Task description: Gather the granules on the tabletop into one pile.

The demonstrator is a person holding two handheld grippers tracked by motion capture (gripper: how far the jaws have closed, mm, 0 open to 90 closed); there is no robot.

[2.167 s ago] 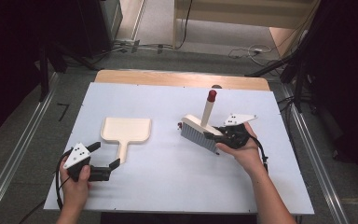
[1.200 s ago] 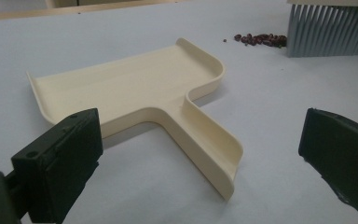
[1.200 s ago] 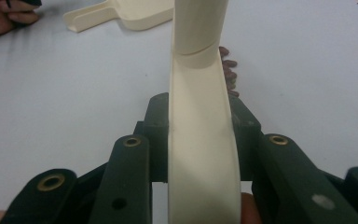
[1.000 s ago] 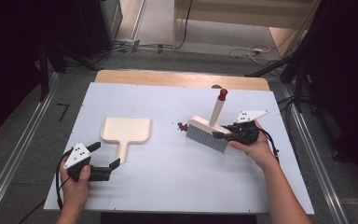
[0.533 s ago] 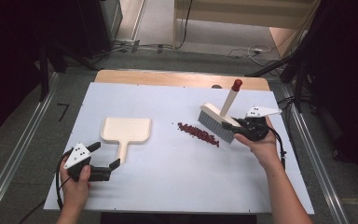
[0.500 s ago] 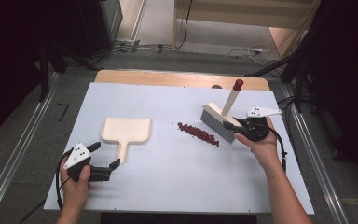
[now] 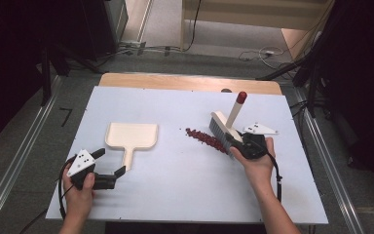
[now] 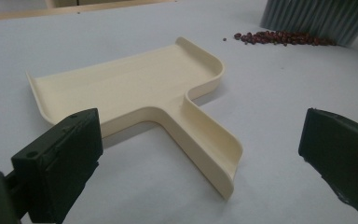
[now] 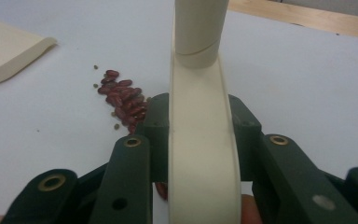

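While brush [image 7: 222, 127] hides some beans [image 7: 205, 138], right tool [image 7: 246, 146] clamps it, left tool [image 7: 108, 171] agape

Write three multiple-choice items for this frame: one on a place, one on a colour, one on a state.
1. Where do the red beans lie?
A. between the dustpan and the brush
B. inside the dustpan
C. on the floor

2. What colour is the tip of the brush handle?
A. blue
B. red
C. green

3. How does the left gripper stand?
A. shut on the dustpan handle
B. shut on the brush
C. open, the dustpan handle between its jaws untouched

Answers:
1 A, the high view shows the beans on the table against the bristles, apart from the pan.
2 B, the knob at the handle's top is red.
3 C, the left gripper view shows both jaws standing wide of the handle; the right gripper is the one clamped on the brush.
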